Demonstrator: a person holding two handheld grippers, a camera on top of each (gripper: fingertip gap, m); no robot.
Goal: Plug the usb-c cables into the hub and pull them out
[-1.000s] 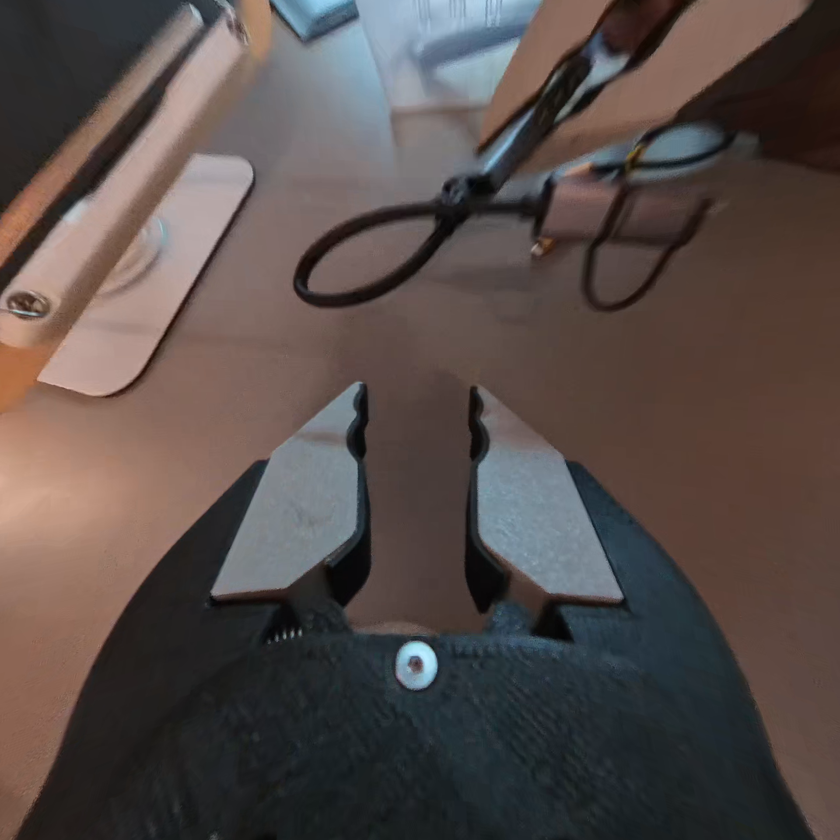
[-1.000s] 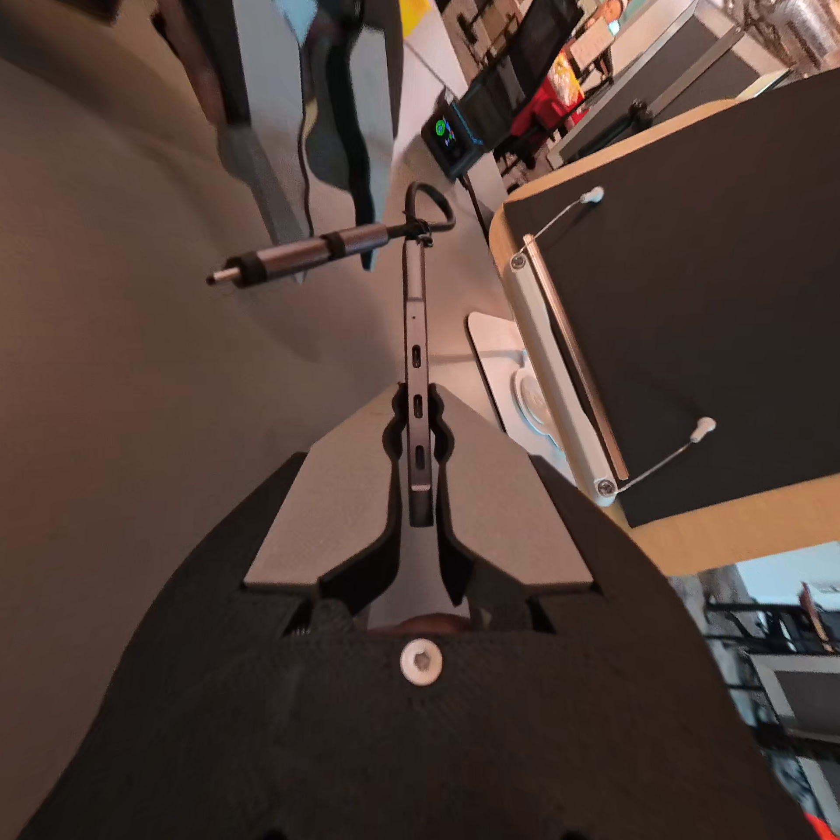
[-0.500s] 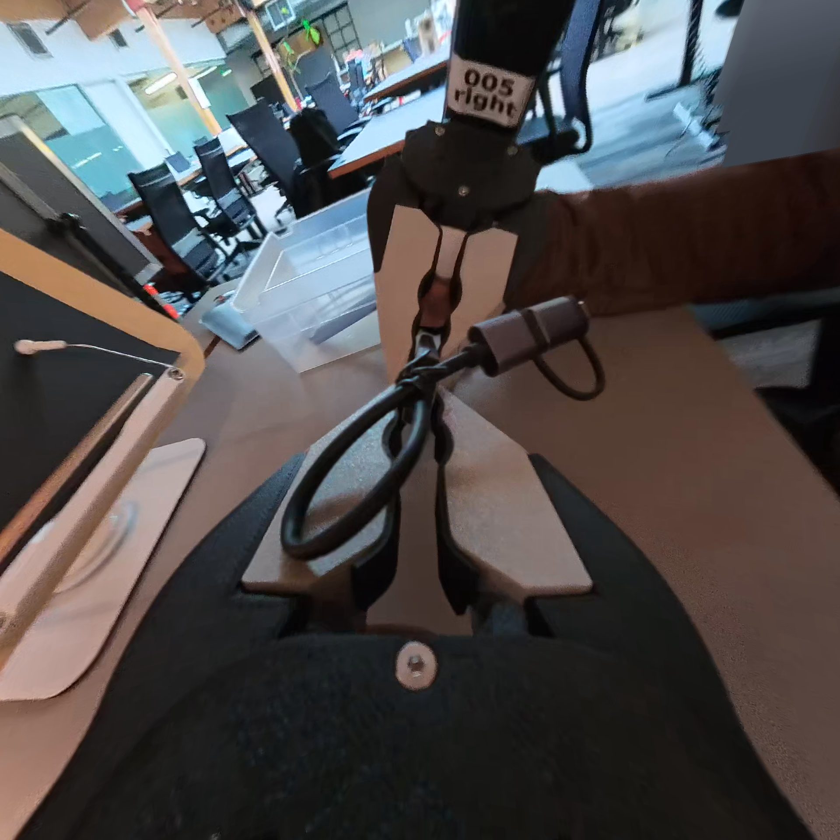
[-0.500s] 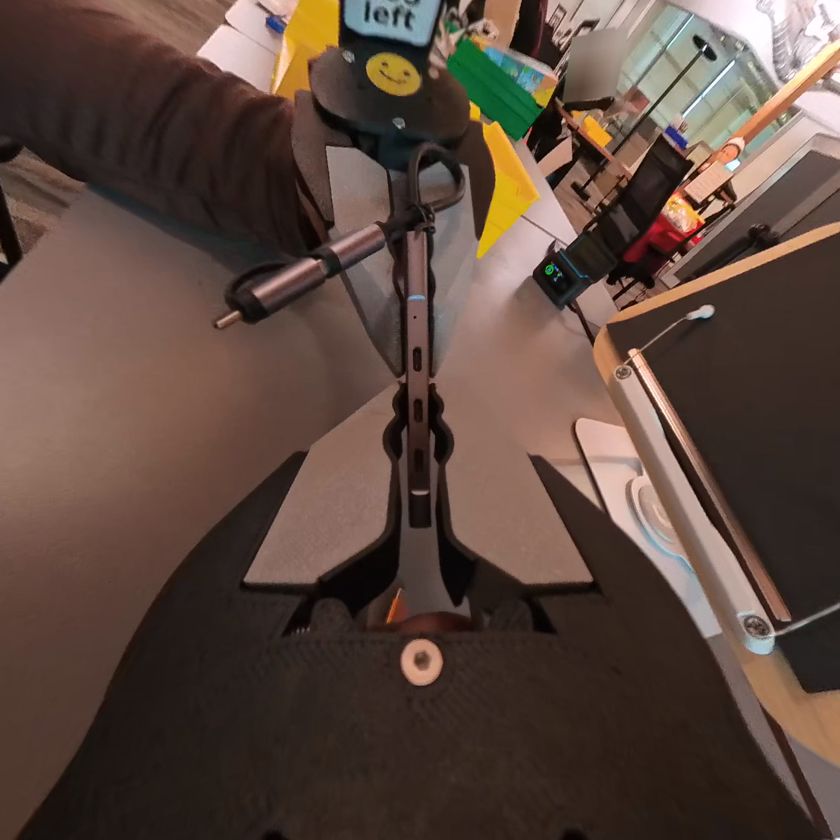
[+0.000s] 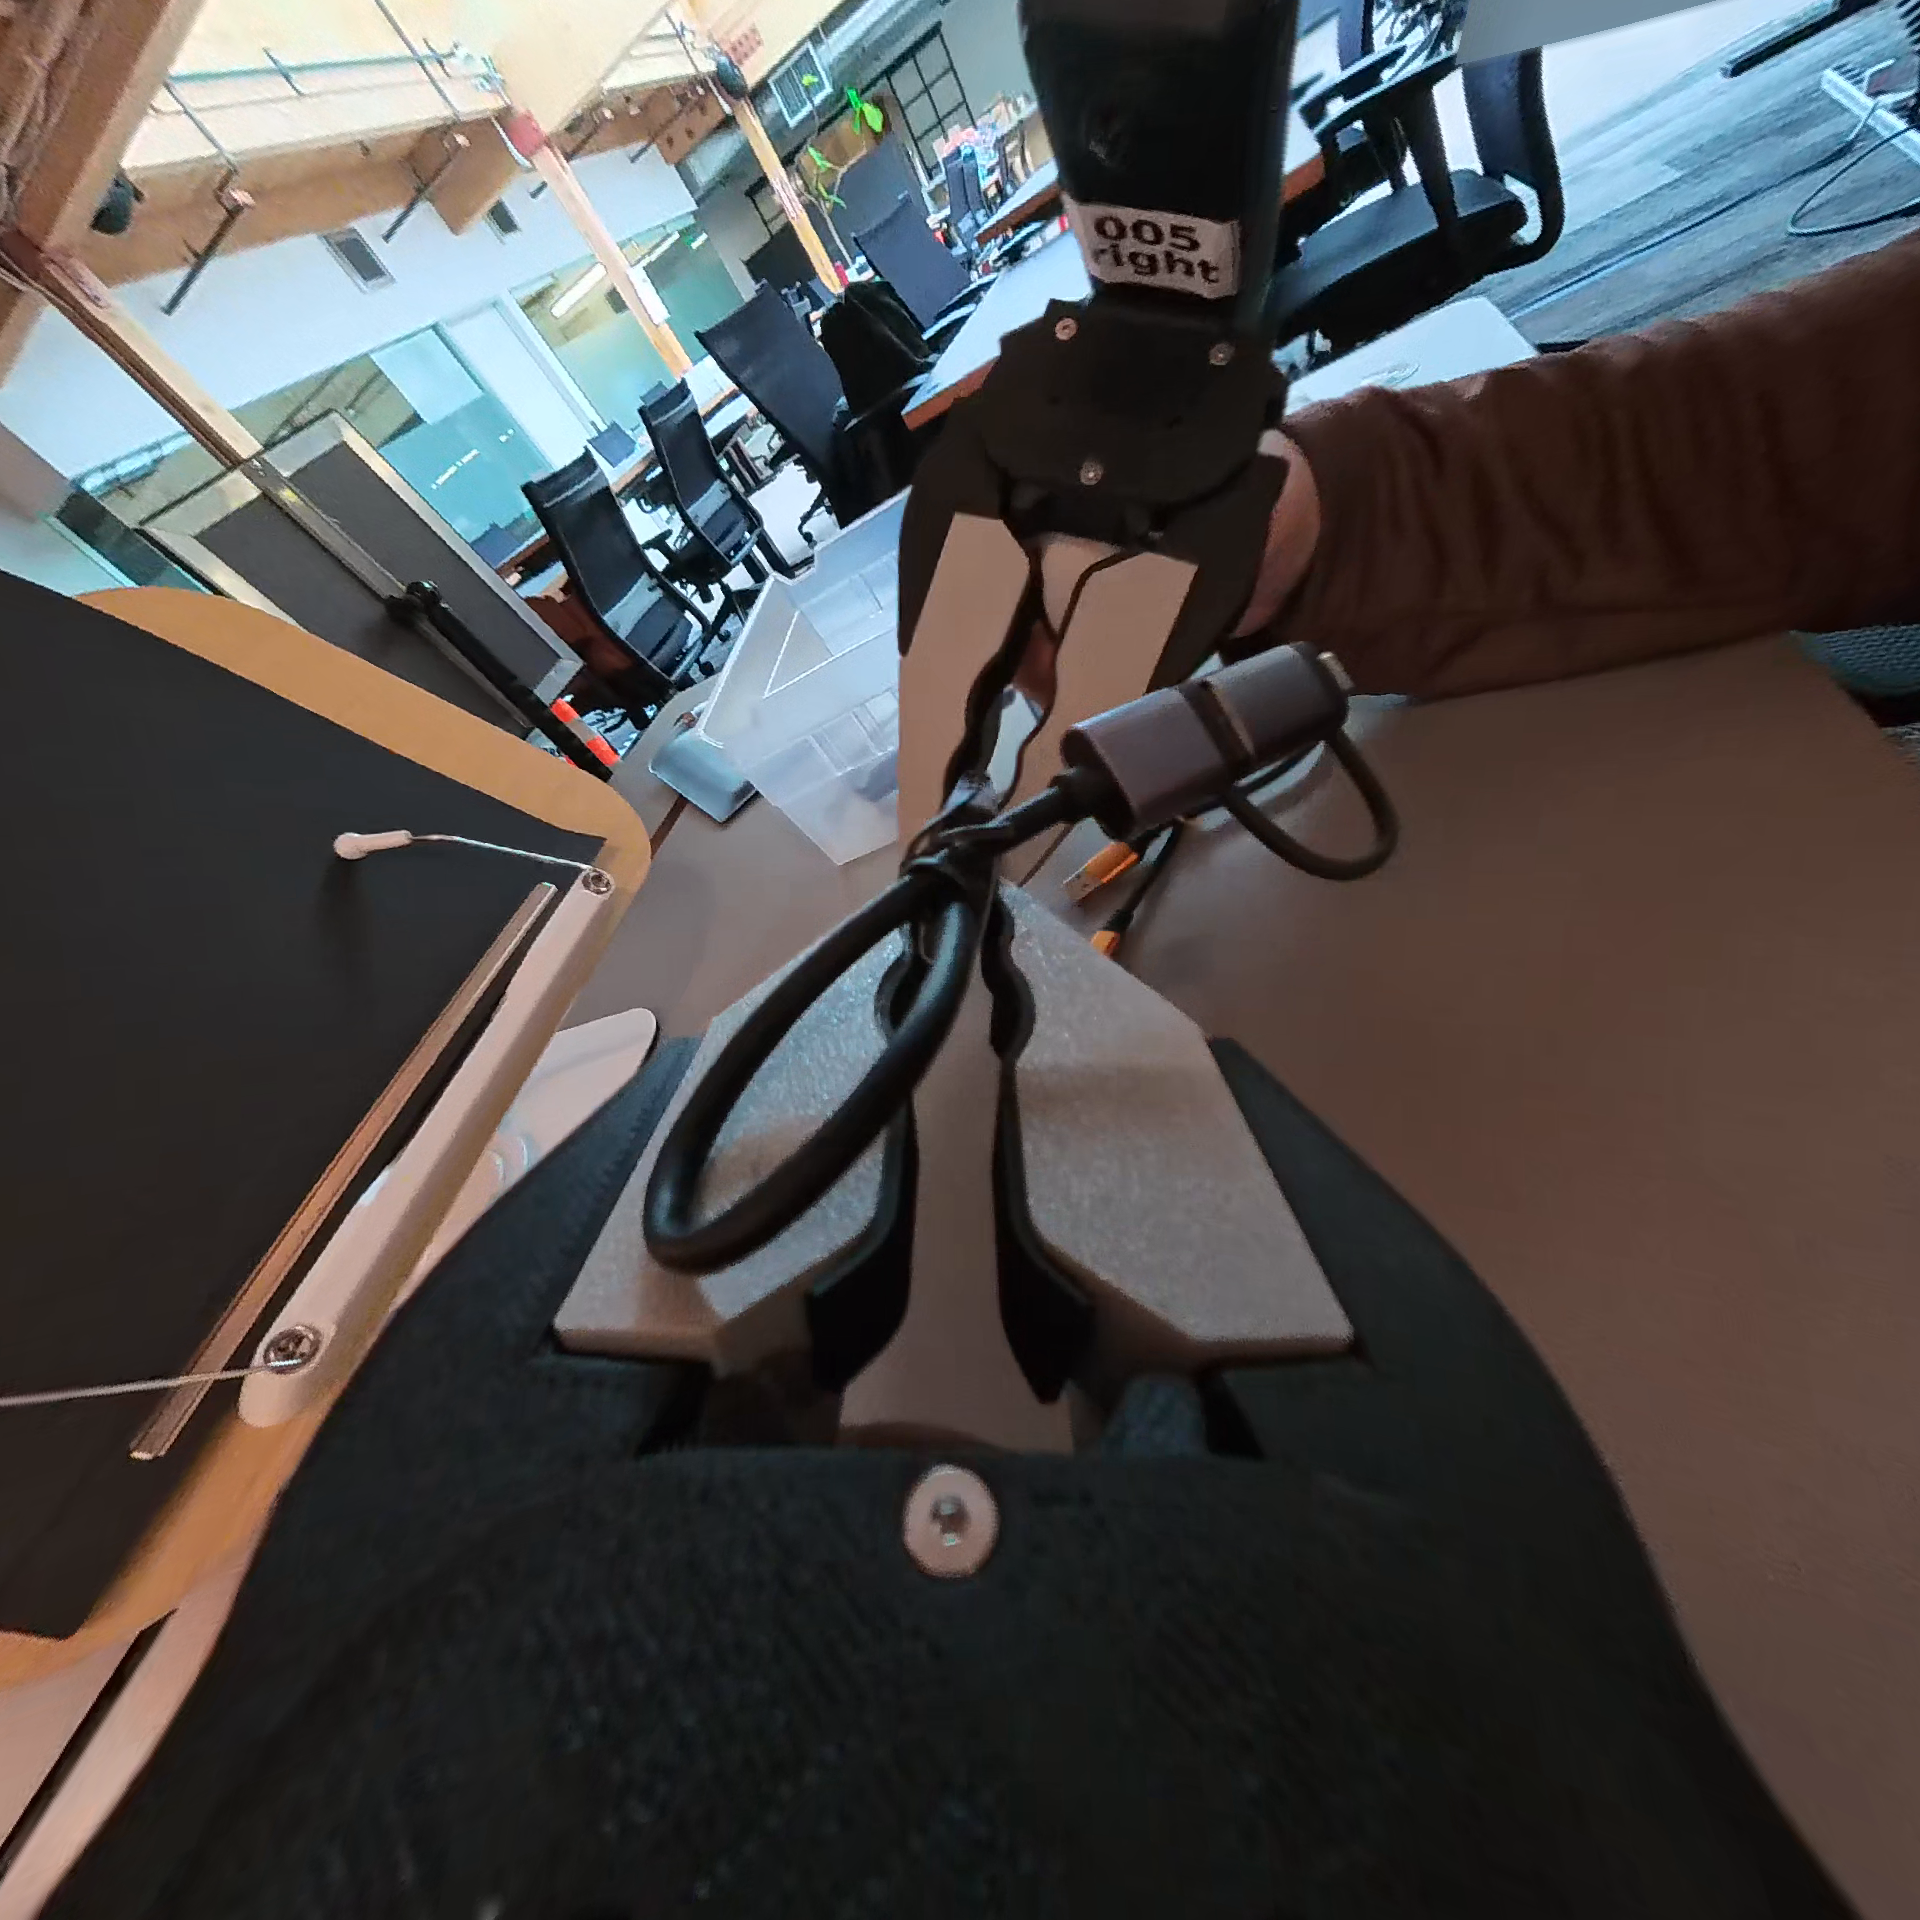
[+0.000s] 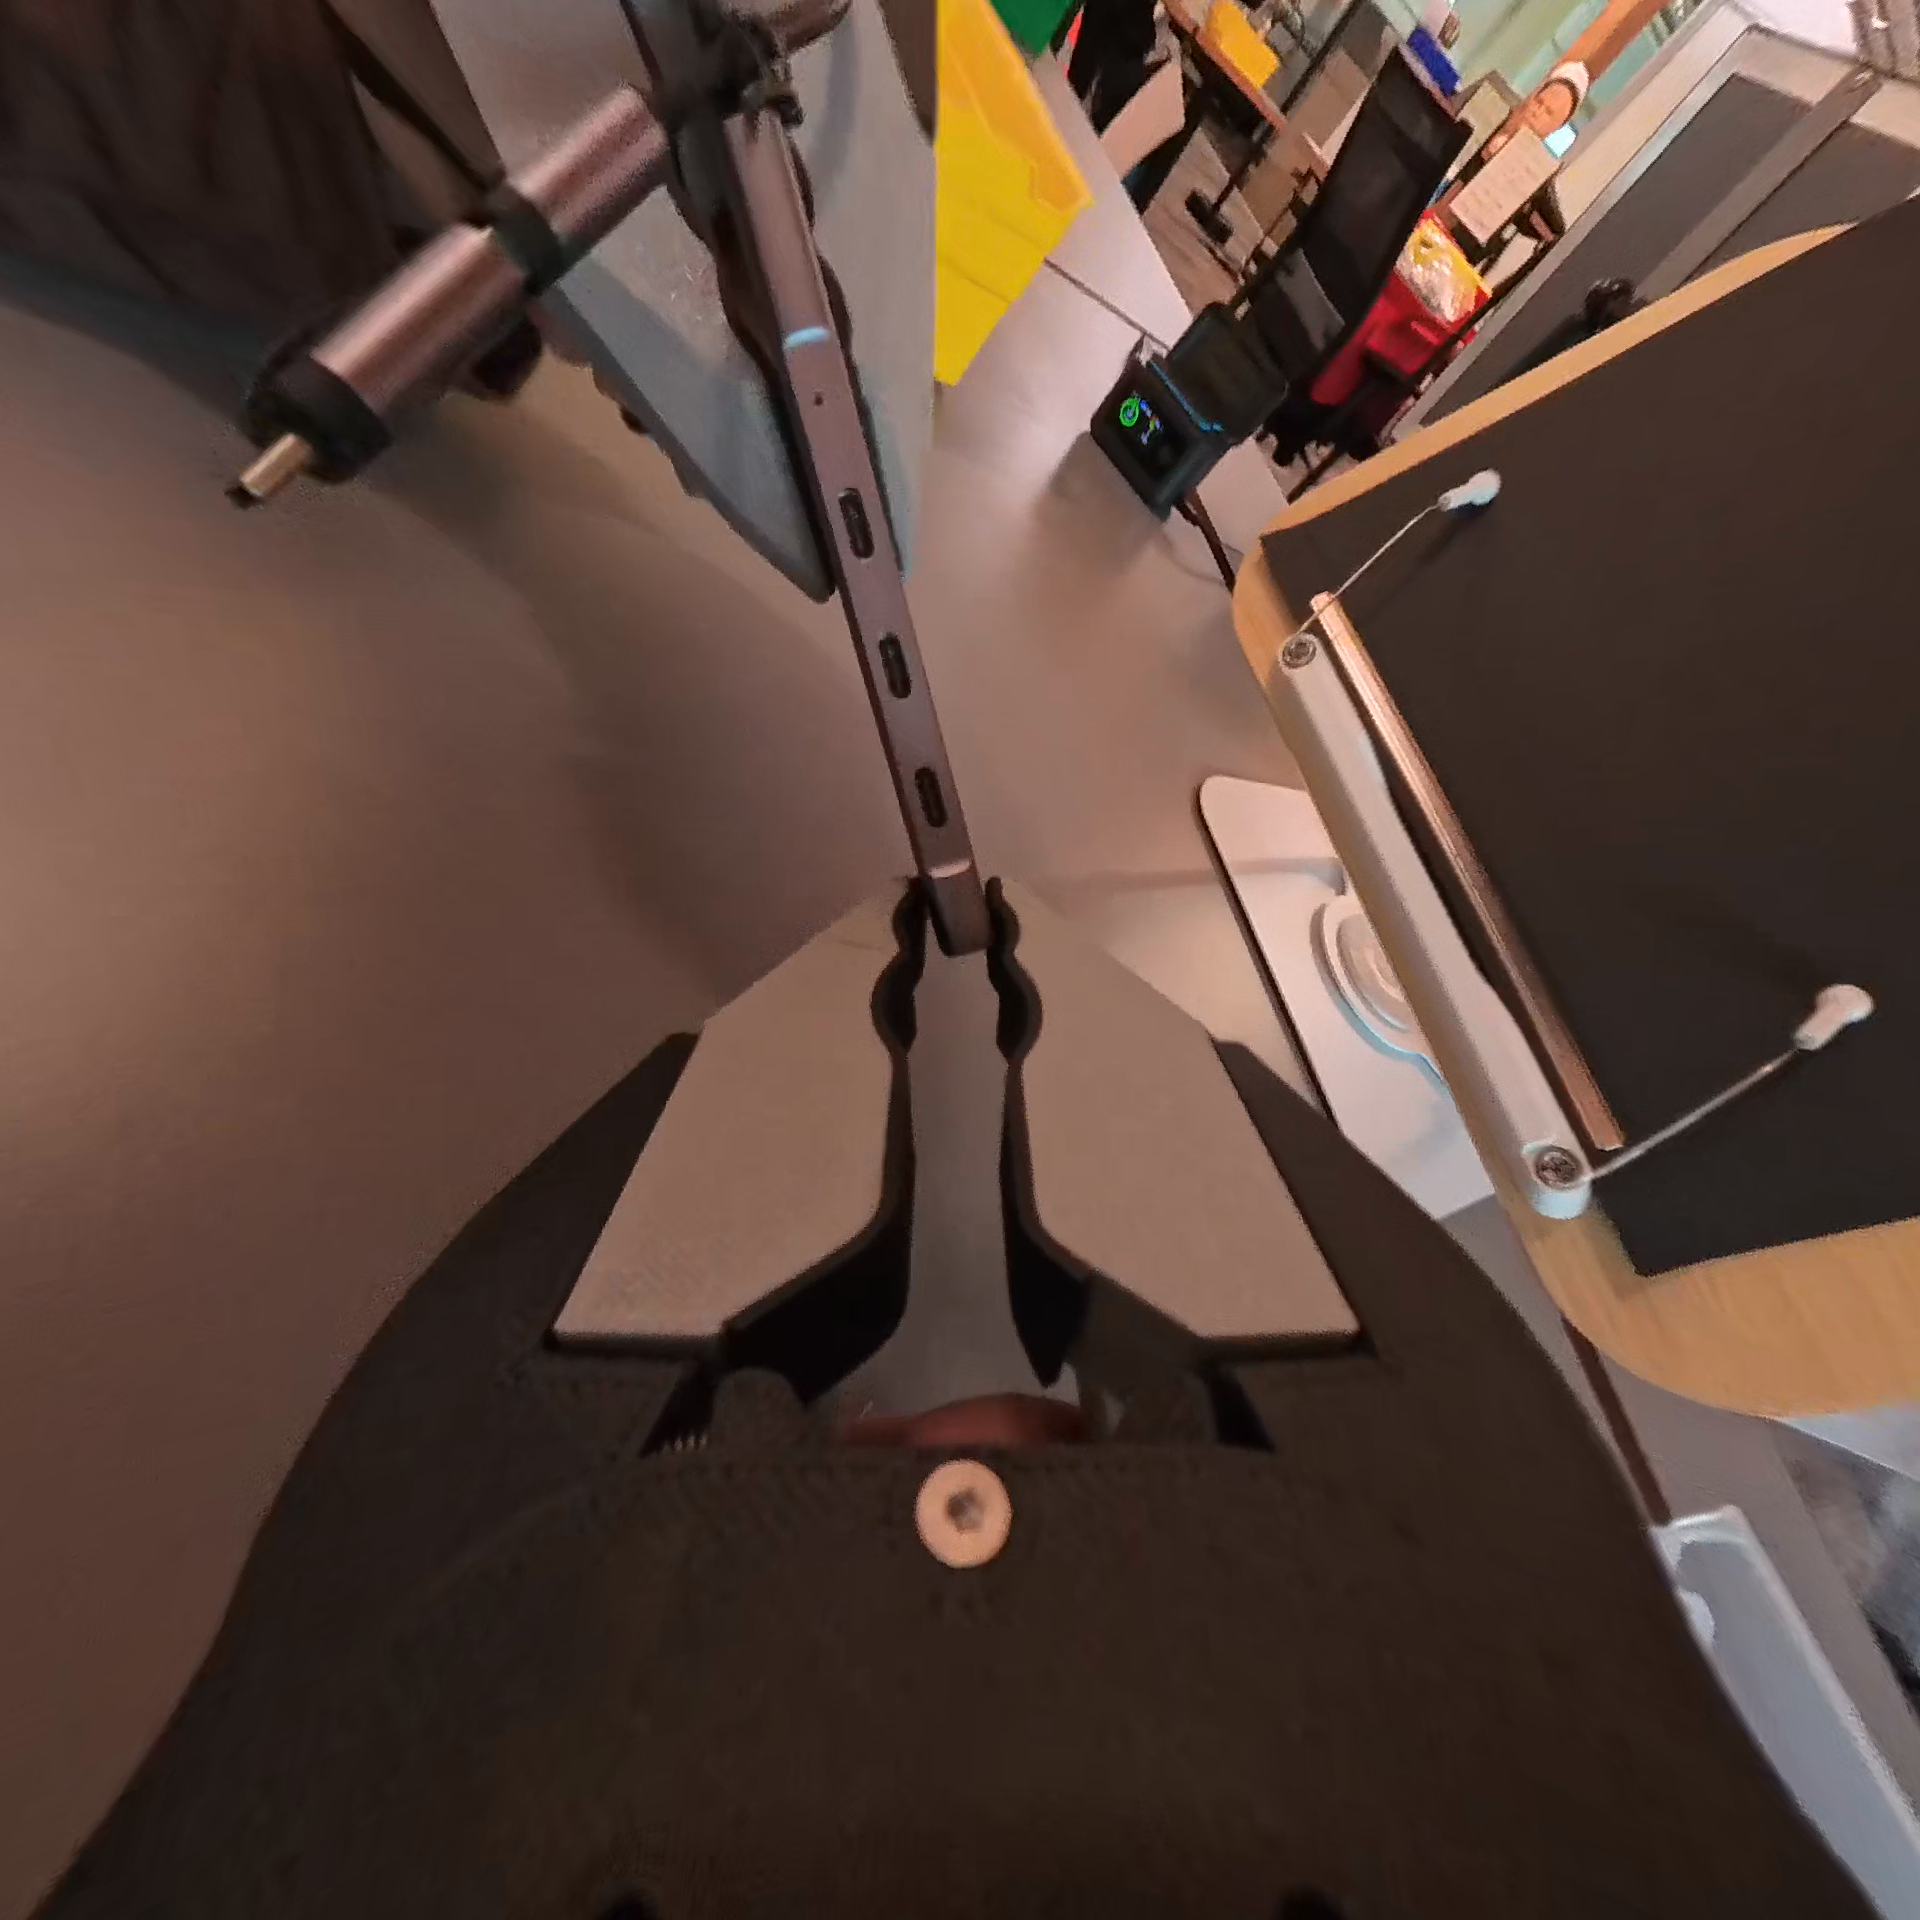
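- Open office space with rows of black office chairs (image 5: 623, 561) lies behind a brown-grey worktop (image 5: 1558, 1039).
- At the far left of the left wrist view a black board with a light wooden rim (image 5: 208, 935) leans on a white metal stand (image 6: 1403, 935).
- Behind it on the worktop is a clear plastic box (image 5: 810, 707).
- In the middle, the left gripper (image 5: 982, 925) has its two fingers almost together, clamped on a thick black cable (image 5: 696, 1252) near their tips. The cable makes a loop that lies over the left finger.
- Just beyond the tips, the cable goes into a round grey metal plug housing (image 5: 1195, 748), which hangs in the air above the worktop. Its small metal connector is free and sits in no port.
- Under this housing an orange plug (image 5: 1101, 873) lies on the worktop.
- The right gripper (image 5: 987, 748) points toward the left one from above, with a brown sleeve (image 5: 1610, 499) behind it.
- In the right wrist view the right gripper is closed on the near end of a slim grey metal hub (image 6: 883, 644), only with the fingertips.
- The hub is off the worktop, tilted to the upper left, and its far end meets the left gripper. Three oval ports on its narrow edge are all empty.
- Further right are a yellow plastic bin (image 6: 997, 187) and a small black device with a lit screen (image 6: 1174, 426).
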